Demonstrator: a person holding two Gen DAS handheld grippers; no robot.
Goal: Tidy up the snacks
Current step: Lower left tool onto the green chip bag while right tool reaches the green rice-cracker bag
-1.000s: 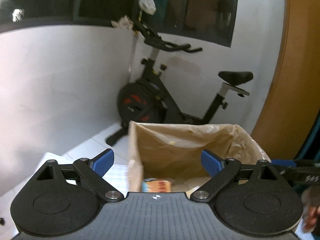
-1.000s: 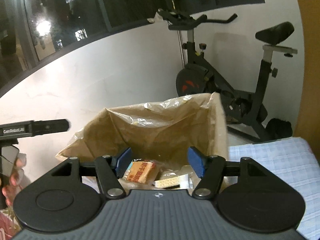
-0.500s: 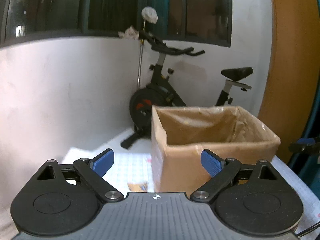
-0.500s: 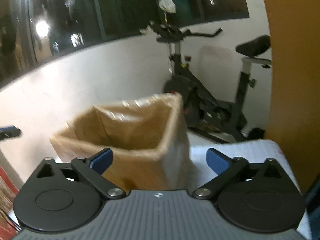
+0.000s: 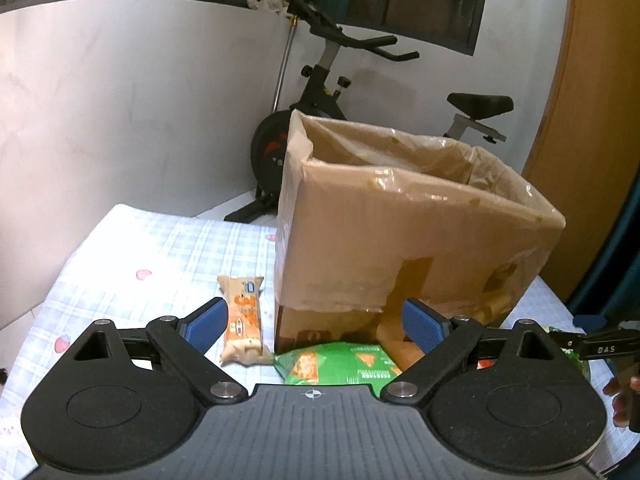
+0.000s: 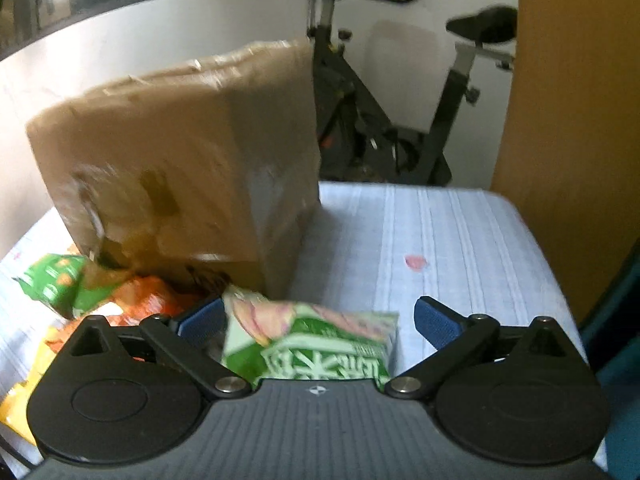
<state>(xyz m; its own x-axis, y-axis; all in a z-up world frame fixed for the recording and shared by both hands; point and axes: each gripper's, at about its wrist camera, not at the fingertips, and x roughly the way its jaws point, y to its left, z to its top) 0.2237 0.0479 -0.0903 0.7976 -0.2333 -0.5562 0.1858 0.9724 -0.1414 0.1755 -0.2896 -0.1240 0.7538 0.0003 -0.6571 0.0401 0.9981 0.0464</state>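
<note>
The right gripper is standing with its jaws spread wide and nothing clamped; a green snack packet is lying flat on the cloth between its fingers, close to the left pad and apart from the right one. The left gripper is likewise gaping and empty; just ahead of it, between the fingers, a green chip bag is resting against the foot of the cardboard box, and an orange wafer bar is lying just beyond its left pad.

These packets are looking light, soft and crinkly, air-filled foil that is likely to slide under the pads and crush if squeezed hard; the contents are probably brittle. A hold across the flat middle or on a sealed end seam is seeming safest; the stiffer wafer bar is looking best taken across its narrow width.

More bags, orange and yellow, are crowding to the left of the right gripper, beside the box; the box is standing upright ahead of both grippers, open-topped and lined with clear plastic.

The surface is a pale blue checked cloth, soft-looking and giving under weight, I judge; beyond it an exercise bike is standing by a white wall under dark windows, with an orange-brown panel at the far right.
</note>
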